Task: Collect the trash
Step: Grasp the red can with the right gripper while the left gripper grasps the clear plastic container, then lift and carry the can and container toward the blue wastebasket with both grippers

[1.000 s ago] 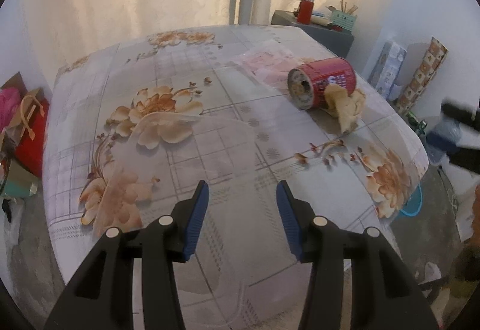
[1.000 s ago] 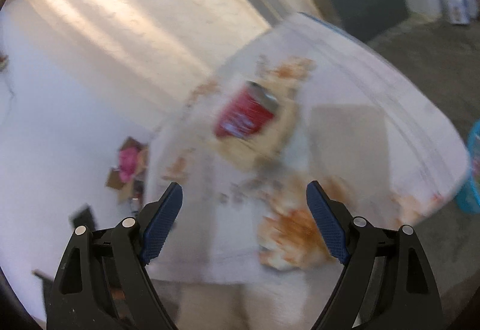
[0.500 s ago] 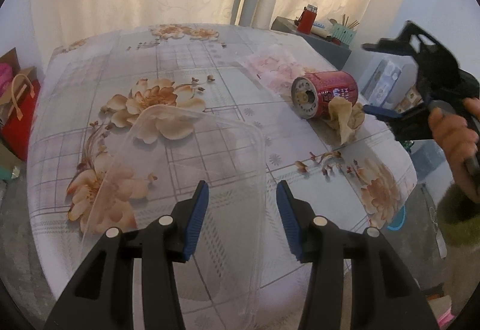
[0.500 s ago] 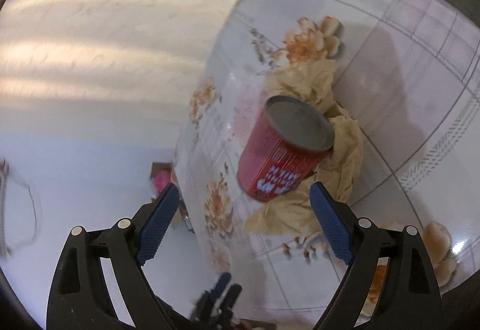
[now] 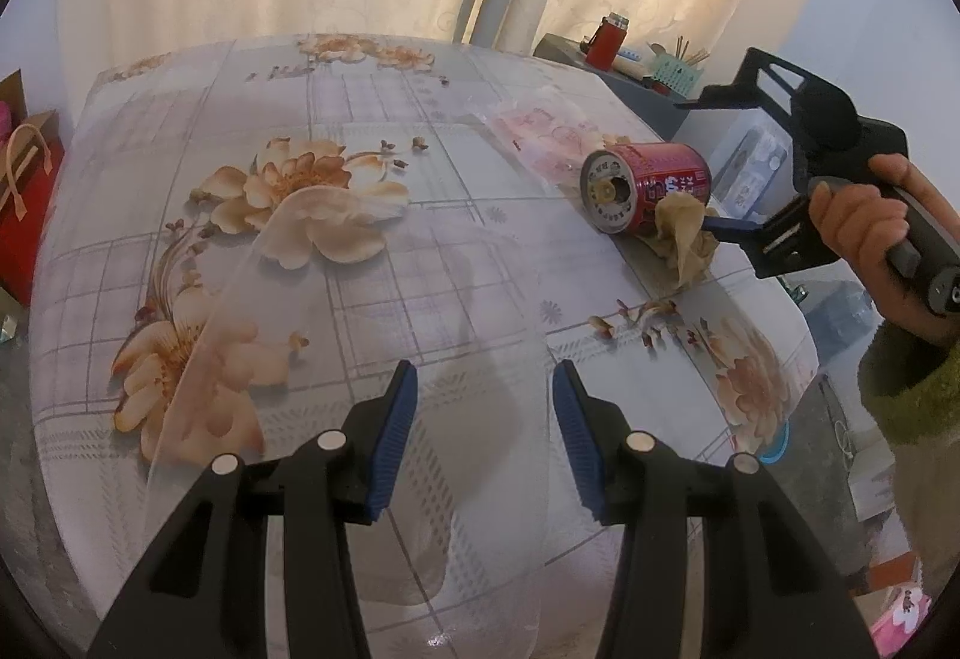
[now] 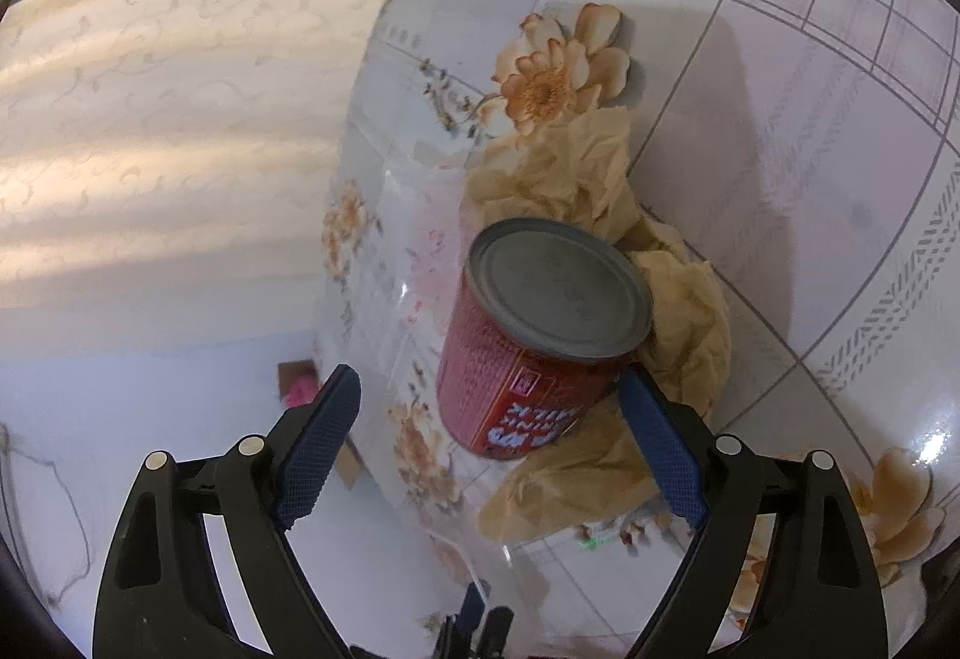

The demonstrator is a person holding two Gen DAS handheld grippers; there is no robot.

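- The red can [image 6: 528, 359] lies on its side near the right edge of the counter [image 5: 384, 263], on its flowered cloth.
- In the left wrist view the can's [image 5: 645, 188] open end faces the camera; the right wrist view shows its flat grey end.
- Crumpled tan paper [image 6: 672, 335] lies under and beside the can, touching it. A pink-printed clear wrapper [image 5: 543, 131] lies just behind the can, toward the far edge.
- The right gripper [image 6: 489, 440] has its 2 blue-padded fingers [image 6: 657, 449] spread wide, 1 on each side of the can's lower body. The right finger lies just beside the can, over the paper; whether it touches cannot be told. The left finger stands apart from the can.
- From the left wrist view the right gripper [image 5: 780, 179] comes in over the right edge, 1 finger low by the paper [image 5: 684, 233], held by a hand [image 5: 864, 233].
- The left gripper [image 5: 483, 443] hovers over the near edge, well apart from the can, its fingers [image 5: 393, 440] apart and gripping nothing.
- A clear plastic bag [image 5: 360, 359] lies flat on the counter under the left gripper, near the near edge.
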